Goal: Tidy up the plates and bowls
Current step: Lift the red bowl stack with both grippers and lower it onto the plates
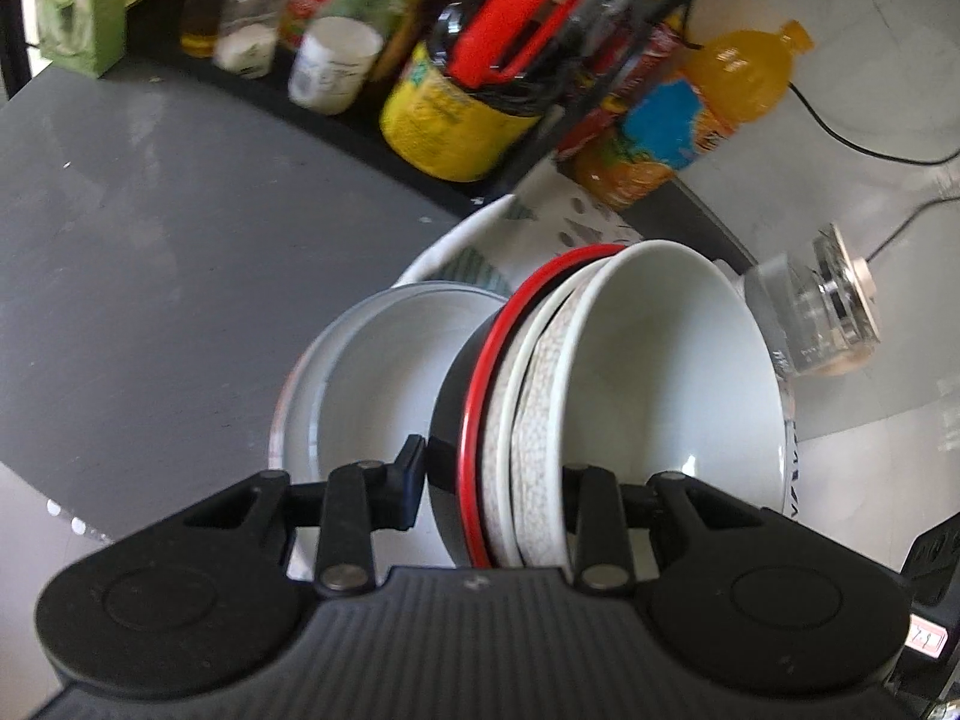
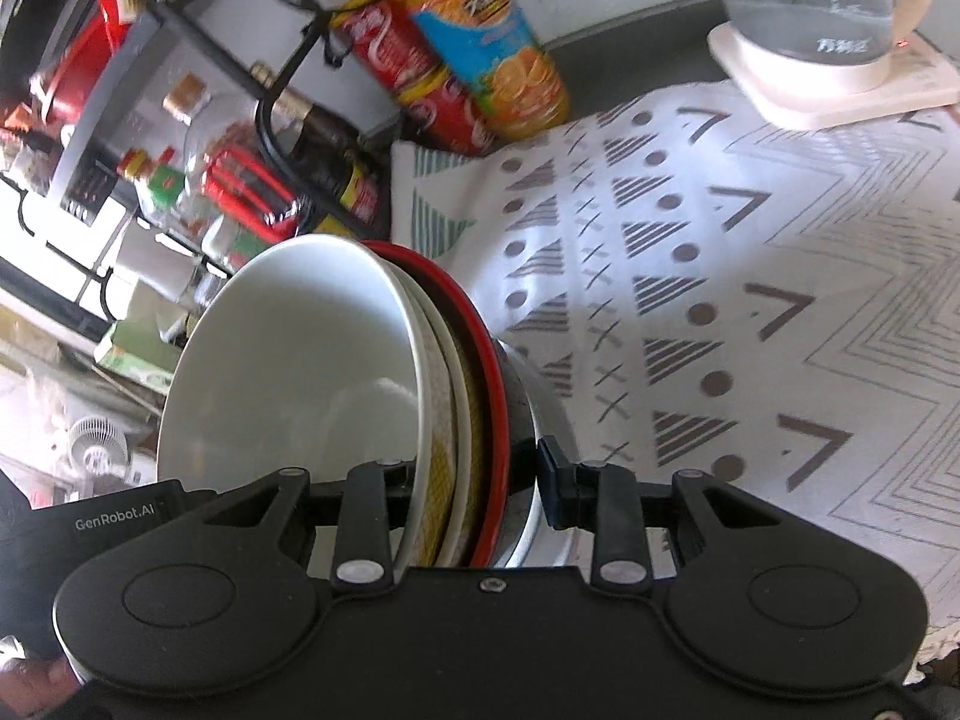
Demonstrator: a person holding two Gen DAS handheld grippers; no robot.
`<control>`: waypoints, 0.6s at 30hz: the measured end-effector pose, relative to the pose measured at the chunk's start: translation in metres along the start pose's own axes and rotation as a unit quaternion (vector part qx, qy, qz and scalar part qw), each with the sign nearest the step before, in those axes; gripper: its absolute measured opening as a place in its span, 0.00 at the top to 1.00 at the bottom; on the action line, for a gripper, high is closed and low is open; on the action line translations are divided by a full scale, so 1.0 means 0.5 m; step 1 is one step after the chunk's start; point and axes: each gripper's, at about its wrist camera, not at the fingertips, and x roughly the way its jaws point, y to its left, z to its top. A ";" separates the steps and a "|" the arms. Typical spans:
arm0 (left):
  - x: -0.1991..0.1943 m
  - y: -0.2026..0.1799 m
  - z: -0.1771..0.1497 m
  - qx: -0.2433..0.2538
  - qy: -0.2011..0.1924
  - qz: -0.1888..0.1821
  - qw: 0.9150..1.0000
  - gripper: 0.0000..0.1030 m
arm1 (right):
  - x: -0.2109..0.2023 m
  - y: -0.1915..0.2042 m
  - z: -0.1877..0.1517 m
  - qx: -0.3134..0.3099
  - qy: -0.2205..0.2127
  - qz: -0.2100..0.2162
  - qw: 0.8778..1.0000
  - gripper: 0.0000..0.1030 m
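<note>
A tilted stack of nested bowls (image 1: 648, 360) hangs in the air: a plain white bowl innermost, a speckled one, another white one, and a black bowl with a red rim (image 1: 480, 396) outermost. My left gripper (image 1: 492, 480) is shut on the stack's near edge, one finger (image 1: 414, 462) on the black outside. My right gripper (image 2: 474, 474) is shut on the same stack (image 2: 288, 360) from the opposite side, a finger (image 2: 549, 468) against the black bowl. Below it, a grey-rimmed white dish (image 1: 372, 372) sits on the counter.
The grey countertop (image 1: 150, 240) stretches to the left. A patterned cloth (image 2: 720, 300) covers the counter on the right. A black rack with jars and bottles (image 1: 456, 114), a juice bottle (image 2: 480, 48), a cola bottle (image 2: 414, 78) and a glass kettle (image 2: 828, 18) stand behind.
</note>
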 end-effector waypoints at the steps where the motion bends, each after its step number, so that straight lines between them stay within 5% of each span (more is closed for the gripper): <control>1: 0.001 0.005 0.000 -0.003 0.001 0.001 1.000 0.71 | 0.005 0.004 -0.001 -0.002 0.004 0.000 1.000 0.70; 18: 0.033 0.068 0.029 -0.032 0.027 0.017 0.999 0.71 | 0.080 0.041 -0.009 -0.012 0.052 -0.010 0.998 0.70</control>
